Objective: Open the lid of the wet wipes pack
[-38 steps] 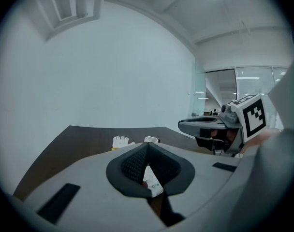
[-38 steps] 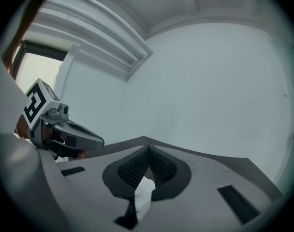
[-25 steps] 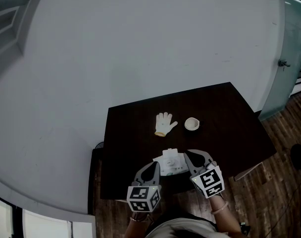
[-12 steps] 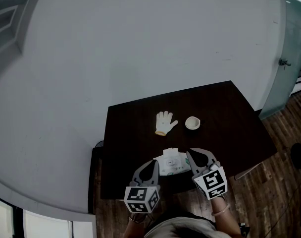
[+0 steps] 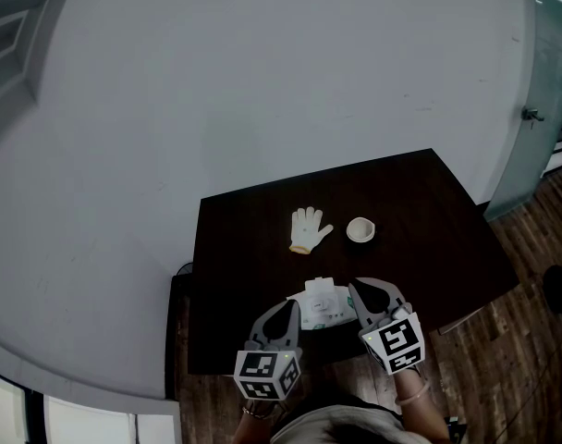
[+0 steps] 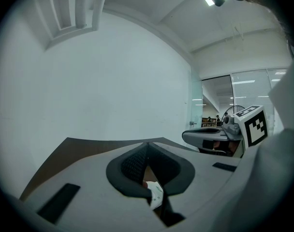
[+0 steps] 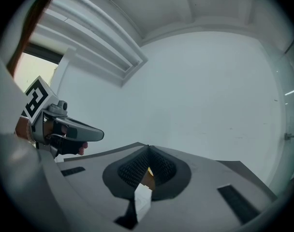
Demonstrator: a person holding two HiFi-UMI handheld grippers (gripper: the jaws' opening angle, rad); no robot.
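Observation:
The white wet wipes pack point(image 5: 320, 305) lies near the front edge of the dark table point(image 5: 420, 220), held between my two grippers. My left gripper point(image 5: 292, 302) pinches its left end, and a white corner of the pack point(image 6: 155, 193) shows between the shut jaws of that gripper point(image 6: 147, 146). At the right end, my right gripper point(image 5: 354, 288) is also shut on the pack. A white strip of the pack point(image 7: 142, 202) sits in the closed jaws of the right gripper point(image 7: 148, 151). Whether the lid is up I cannot tell.
A white glove point(image 5: 307, 229) and a small white round dish point(image 5: 360, 230) lie farther back on the table. A pale wall stands behind it, with wooden floor point(image 5: 531, 248) to the right. Each gripper view shows the other gripper beside it.

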